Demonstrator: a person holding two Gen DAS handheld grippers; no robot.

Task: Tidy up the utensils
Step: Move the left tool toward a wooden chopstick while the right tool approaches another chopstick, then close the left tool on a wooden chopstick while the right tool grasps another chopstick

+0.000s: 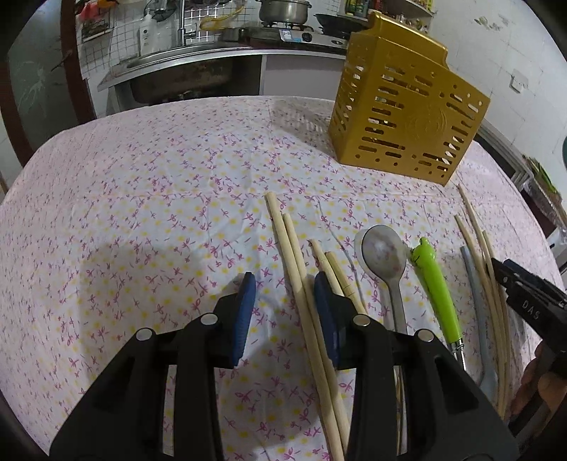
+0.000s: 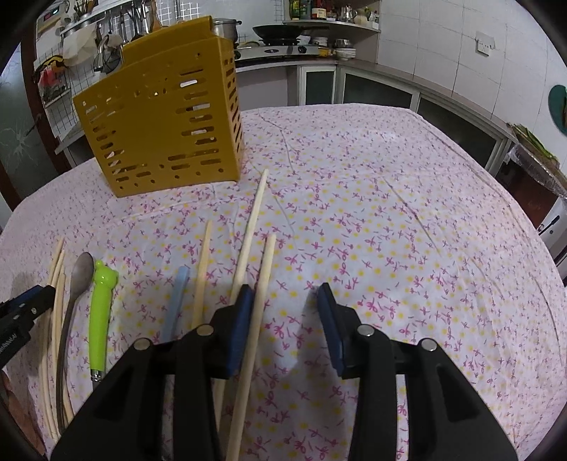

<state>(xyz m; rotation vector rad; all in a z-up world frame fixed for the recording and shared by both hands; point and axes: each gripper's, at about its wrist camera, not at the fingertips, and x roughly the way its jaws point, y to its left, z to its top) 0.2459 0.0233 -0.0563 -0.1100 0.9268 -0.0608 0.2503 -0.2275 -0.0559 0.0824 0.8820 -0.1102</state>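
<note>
A yellow slotted utensil holder (image 1: 407, 117) stands upright on the flowered tablecloth; it also shows in the right wrist view (image 2: 163, 127). Wooden chopsticks (image 1: 294, 255), a metal spoon (image 1: 384, 259), a green-handled utensil (image 1: 437, 283) and a grey-blue handle (image 1: 473, 276) lie in a row on the cloth. My left gripper (image 1: 285, 287) is open, low over the cloth, with two chopsticks lying between its fingers. My right gripper (image 2: 285, 298) is open, and one chopstick (image 2: 264, 280) lies just inside its left finger. The spoon (image 2: 76, 280) and green utensil (image 2: 101, 305) lie to its left.
The tablecloth (image 1: 141, 198) covers the whole table. Behind it is a kitchen counter with a sink (image 1: 180, 76), a pot (image 1: 283, 10) and a stove. More chopsticks (image 1: 485, 259) lie at the right, near the right gripper's tip (image 1: 524, 294).
</note>
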